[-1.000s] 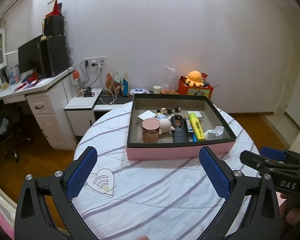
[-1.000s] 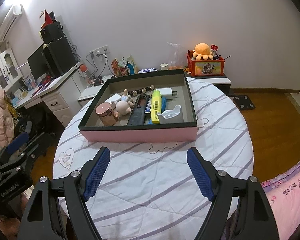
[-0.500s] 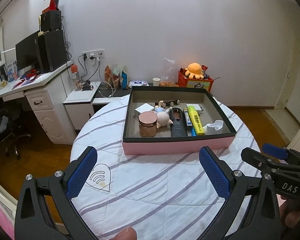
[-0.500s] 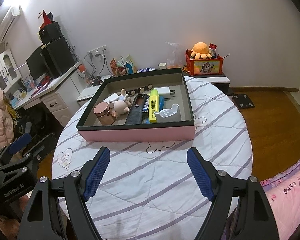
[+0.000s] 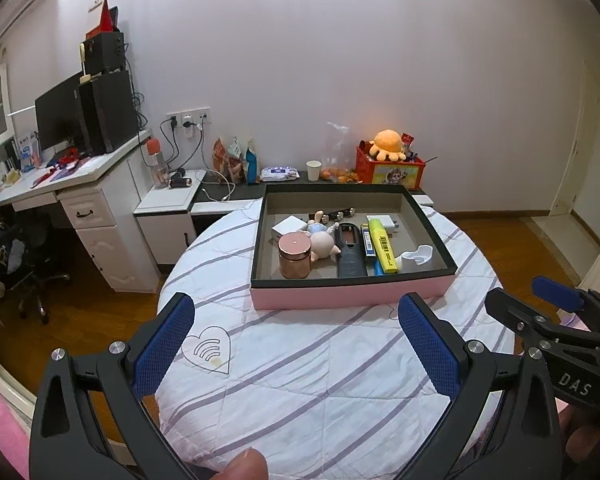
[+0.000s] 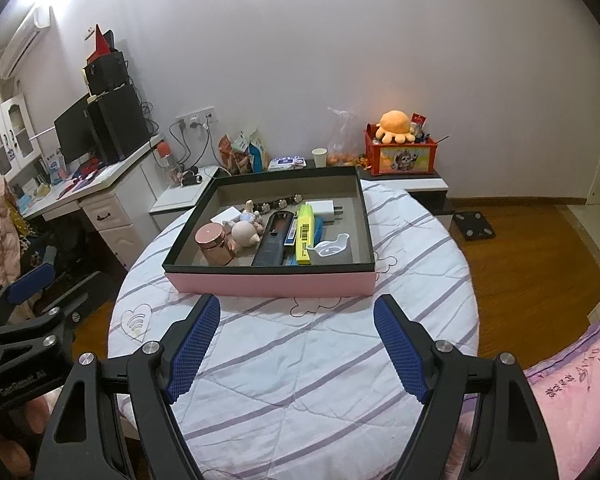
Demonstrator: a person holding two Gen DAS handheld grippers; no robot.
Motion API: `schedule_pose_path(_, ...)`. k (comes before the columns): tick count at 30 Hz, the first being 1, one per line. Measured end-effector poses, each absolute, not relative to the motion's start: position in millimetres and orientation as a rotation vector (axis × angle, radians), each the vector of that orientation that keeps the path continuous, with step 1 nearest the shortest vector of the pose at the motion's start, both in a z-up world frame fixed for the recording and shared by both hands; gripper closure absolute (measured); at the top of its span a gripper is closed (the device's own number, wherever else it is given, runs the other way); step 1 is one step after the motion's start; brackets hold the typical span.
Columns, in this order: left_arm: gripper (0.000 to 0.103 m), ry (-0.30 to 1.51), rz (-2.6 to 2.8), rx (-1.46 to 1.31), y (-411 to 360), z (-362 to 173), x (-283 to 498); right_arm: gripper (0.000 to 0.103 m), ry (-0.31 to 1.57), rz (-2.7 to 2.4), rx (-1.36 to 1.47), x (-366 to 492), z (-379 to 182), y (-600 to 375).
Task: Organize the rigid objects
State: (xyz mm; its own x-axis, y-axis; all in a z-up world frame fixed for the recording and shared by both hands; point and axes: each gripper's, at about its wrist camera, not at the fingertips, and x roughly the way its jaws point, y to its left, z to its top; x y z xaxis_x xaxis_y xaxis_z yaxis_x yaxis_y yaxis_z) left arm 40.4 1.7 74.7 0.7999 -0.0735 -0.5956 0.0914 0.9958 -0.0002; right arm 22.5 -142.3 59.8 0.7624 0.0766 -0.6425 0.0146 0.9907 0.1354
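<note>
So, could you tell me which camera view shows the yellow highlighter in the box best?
The left wrist view: the yellow highlighter lies with its barcode label facing up, unobstructed. The right wrist view shows the same highlighter more foreshortened, its near end beside the clear scoop.

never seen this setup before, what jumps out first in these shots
The pink box with the dark rim sits on the round table under a striped white cloth, crowded with small things: a copper jar at its left, a yellow highlighter toward the right. Nearer the camera, the right gripper and left gripper hang open and empty over the cloth, short of the box.
</note>
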Motion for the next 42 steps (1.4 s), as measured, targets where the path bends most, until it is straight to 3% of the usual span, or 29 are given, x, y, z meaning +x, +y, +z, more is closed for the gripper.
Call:
schedule_pose_path(8, 0.000, 0.606, -0.051, 0.030, 2.4, 84.3, 12.0, 0.020, 0.671, 0.032, 0.107, -6.1, 69.0, -131.9)
schedule_pose_path(11, 0.000, 0.578, -0.028, 0.020, 5.1, 86.5, -4.0, 0.000, 0.640, 0.023, 0.104, -22.3, 71.6, -129.8)
schedule_pose_path(26, 0.000, 0.482, 0.000, 0.040, 7.0, 92.8, -54.6, 0.000, 0.513, -0.022, 0.082, -73.0, 91.8, -125.9)
schedule_pose_path(42, 0.000, 0.546, -0.022, 0.027, 7.8, 80.1, -39.3, 0.000, 0.526, -0.014, 0.077, -67.7, 85.0, -125.0)
